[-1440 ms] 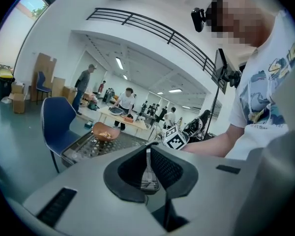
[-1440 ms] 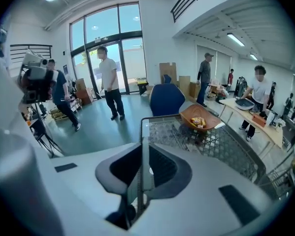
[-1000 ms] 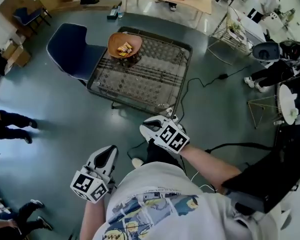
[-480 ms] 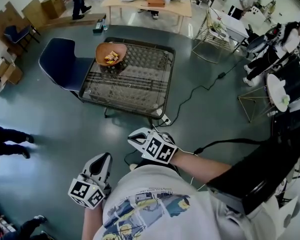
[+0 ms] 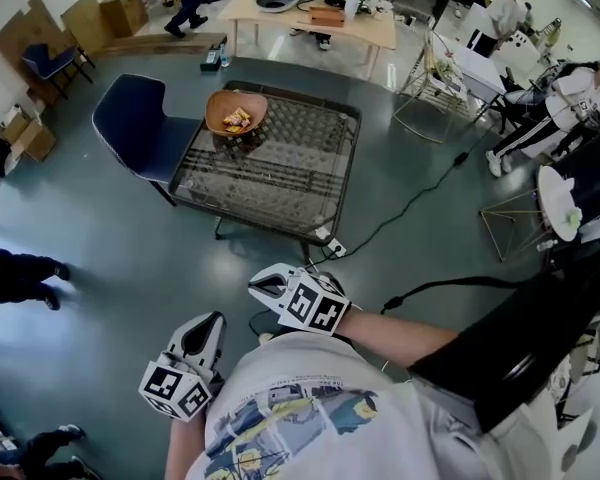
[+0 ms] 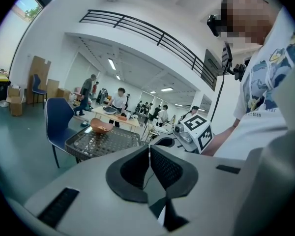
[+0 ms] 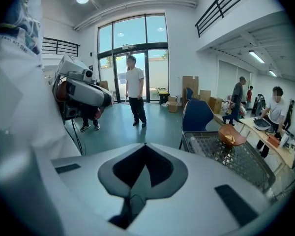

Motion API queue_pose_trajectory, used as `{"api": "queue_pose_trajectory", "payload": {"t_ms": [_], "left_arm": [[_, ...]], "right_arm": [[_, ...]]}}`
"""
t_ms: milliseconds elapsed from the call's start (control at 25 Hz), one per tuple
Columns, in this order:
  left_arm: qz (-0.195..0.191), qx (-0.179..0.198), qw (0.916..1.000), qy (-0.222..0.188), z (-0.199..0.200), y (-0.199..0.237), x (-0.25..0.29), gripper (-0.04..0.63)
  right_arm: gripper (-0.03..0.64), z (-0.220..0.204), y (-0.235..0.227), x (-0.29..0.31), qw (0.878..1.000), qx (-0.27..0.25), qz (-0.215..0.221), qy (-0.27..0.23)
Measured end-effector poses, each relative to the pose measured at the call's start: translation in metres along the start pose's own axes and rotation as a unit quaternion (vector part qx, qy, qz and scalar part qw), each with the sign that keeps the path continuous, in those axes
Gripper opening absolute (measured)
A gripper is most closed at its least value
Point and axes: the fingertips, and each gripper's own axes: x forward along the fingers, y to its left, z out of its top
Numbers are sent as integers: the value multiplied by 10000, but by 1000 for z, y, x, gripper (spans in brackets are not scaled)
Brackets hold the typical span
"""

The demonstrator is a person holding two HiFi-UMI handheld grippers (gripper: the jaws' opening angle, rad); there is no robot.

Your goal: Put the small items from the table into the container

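Observation:
An orange bowl (image 5: 235, 112) with small yellowish items in it stands on the far left corner of a low mesh-topped table (image 5: 280, 173). No loose items show on the rest of the mesh. Both grippers hang well short of the table, close to the person's body. My left gripper (image 5: 208, 321) is shut and holds nothing. My right gripper (image 5: 264, 284) is shut too, also holding nothing. The left gripper view shows its own shut jaws (image 6: 149, 148) with the bowl (image 6: 99, 127) far off. In the right gripper view, the shut jaws (image 7: 145, 145) point left of the bowl (image 7: 230, 134).
A blue chair (image 5: 140, 114) stands against the table's left side. A power strip (image 5: 331, 246) and a black cable (image 5: 420, 193) lie on the floor by the table's near corner. Several people, a wooden table (image 5: 310, 6) and cardboard boxes (image 5: 100, 13) are around the room.
The right gripper has drawn back from the table's near corner toward the person's body and rolled a little. The left gripper has barely shifted. Both jaws stay shut.

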Motion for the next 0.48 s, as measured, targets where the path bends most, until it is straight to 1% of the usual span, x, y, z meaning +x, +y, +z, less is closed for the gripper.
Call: {"api": "queue_pose_trajectory", "payload": {"t_ms": [160,480], "left_arm": [[-34,0,10000,-27,3,-3,-2,11],[-158,-27,9999,-39,1,-2,7,11]], "right_arm": [[9,4,1,-4,10000,-19,-18,4],[9,-2,1,-2,10000,11,-33,48]]}}
